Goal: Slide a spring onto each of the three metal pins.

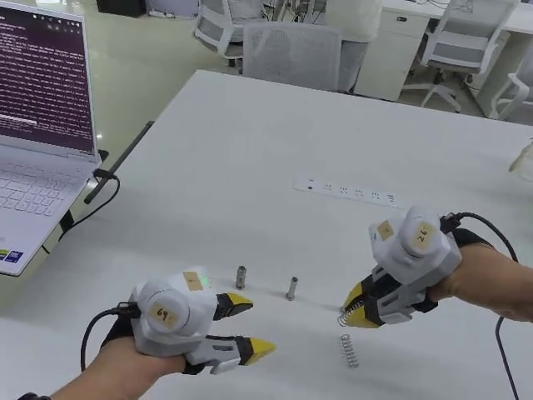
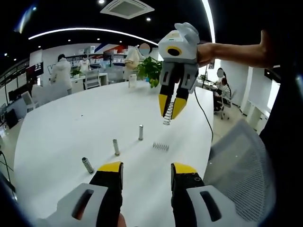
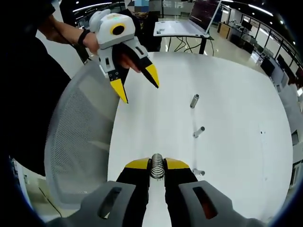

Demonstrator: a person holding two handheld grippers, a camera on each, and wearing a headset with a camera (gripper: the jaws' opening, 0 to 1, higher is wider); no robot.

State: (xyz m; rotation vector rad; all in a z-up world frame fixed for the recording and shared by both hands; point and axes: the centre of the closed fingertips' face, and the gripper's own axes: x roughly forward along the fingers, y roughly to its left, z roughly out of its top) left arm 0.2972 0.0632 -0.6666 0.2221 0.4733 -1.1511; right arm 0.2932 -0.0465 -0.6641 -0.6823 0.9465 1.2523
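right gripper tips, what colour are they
Yellow, clearest in the left gripper view, where the right gripper pinches a spring.

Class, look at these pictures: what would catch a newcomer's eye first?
The right gripper, shut on a spring, is held above the white table near a metal pin. The left gripper is open beside it, and a second spring lies loose on the table.
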